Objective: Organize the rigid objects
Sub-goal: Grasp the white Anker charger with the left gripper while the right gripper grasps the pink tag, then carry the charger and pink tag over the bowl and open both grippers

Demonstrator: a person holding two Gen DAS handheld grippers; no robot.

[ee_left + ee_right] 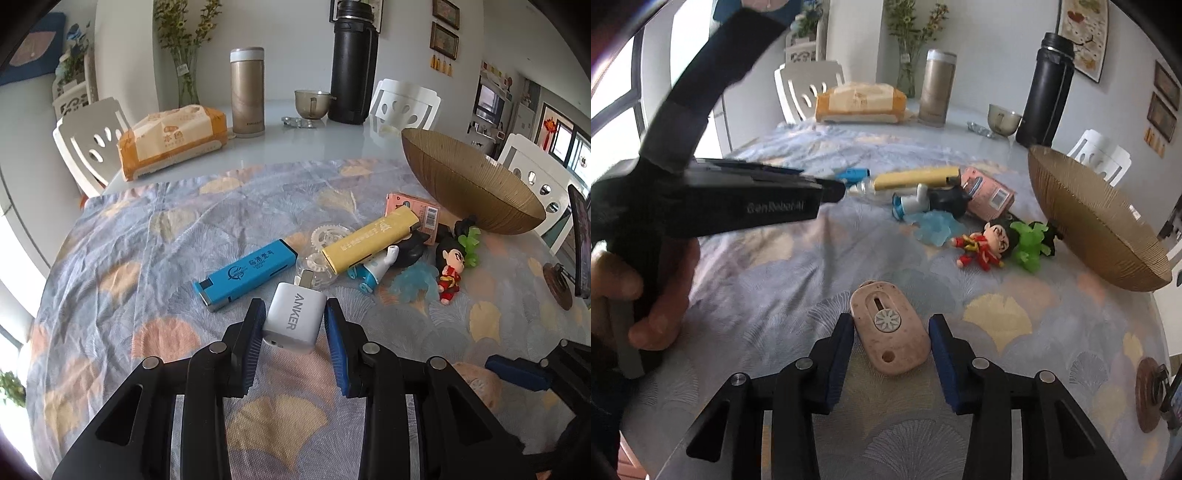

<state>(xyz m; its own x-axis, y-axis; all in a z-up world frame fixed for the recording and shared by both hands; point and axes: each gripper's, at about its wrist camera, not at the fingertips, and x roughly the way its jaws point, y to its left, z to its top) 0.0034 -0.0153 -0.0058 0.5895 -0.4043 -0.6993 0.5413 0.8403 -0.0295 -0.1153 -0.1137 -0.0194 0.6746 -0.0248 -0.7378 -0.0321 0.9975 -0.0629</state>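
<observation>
None of the loose items sits inside the brown bowl [469, 184] as far as either view shows; its inside is hidden, since it leans tilted on the small things beside it.

- White charger [293, 321]: well short of the bowl, on the patterned cloth [129, 258]. Your left gripper [294, 325] is clamped on it, pads pressing both sides.
- Pink key-shaped case [889, 328]: lying on the cloth, well short of the bowl. Your right gripper [892, 332] brackets it; its left pad is against the case and a gap shows at the right pad, so the case is not yet gripped.
- Blue lighter [245, 273] and yellow lighter [369, 240]: left of the bowl, unsorted.
- Pink box [413, 214], red doll [448, 273], green toy [469, 242], black-and-white figure [931, 201]: heaped just beside the bowl's lower edge.

Judgement: you are at an early stage; nearly everything is left to sort.
</observation>
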